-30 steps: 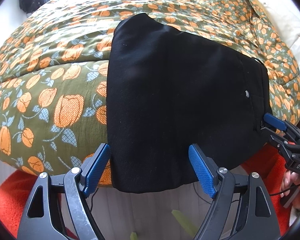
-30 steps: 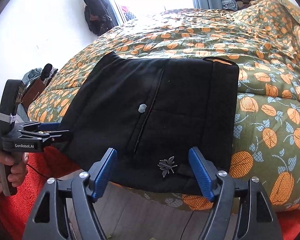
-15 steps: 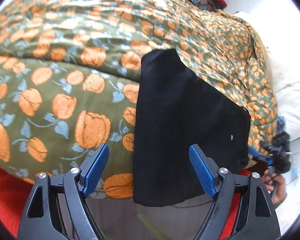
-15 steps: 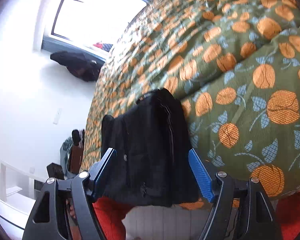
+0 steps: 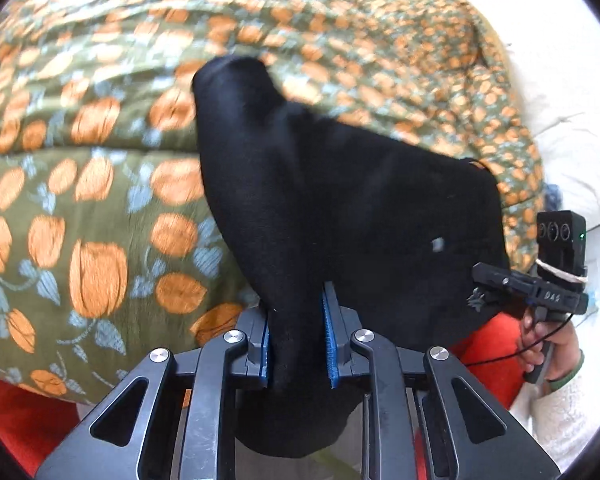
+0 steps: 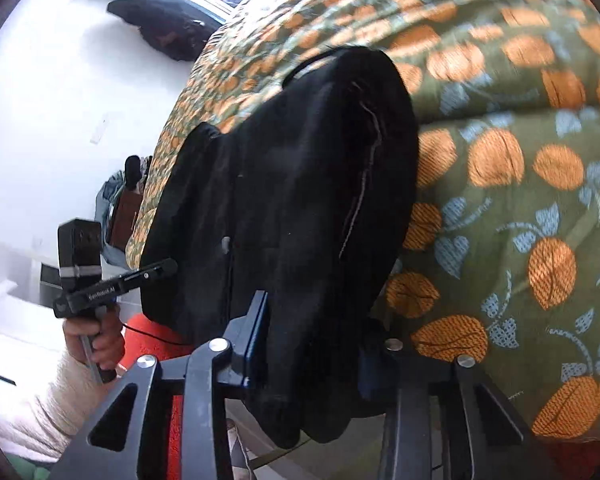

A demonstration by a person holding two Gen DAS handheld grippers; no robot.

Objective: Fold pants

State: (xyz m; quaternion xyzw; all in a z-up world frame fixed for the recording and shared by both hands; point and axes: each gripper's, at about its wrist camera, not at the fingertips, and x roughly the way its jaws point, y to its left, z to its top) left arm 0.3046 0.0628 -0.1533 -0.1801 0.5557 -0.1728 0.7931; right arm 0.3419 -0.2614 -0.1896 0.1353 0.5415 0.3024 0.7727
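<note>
We note both claws have just closed: left claw (image 5: 296, 336) and right claw (image 6: 312, 344) each grip the black pants (image 5: 340, 208) on the bed (image 5: 80, 200).

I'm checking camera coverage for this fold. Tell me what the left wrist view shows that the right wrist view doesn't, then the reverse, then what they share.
Only the left wrist view: the left gripper, blue pads closed on a bunched edge of the black fabric pants, and white bedding at the right.

Only the right wrist view: the right gripper clamping the pants' near edge, a white wall, a bright window and a dark bag below it.

Both: the pants, the green quilt with orange flowers, each other's gripper, and red fabric below the bed edge. Both grippers' jaws have just been closing.
</note>
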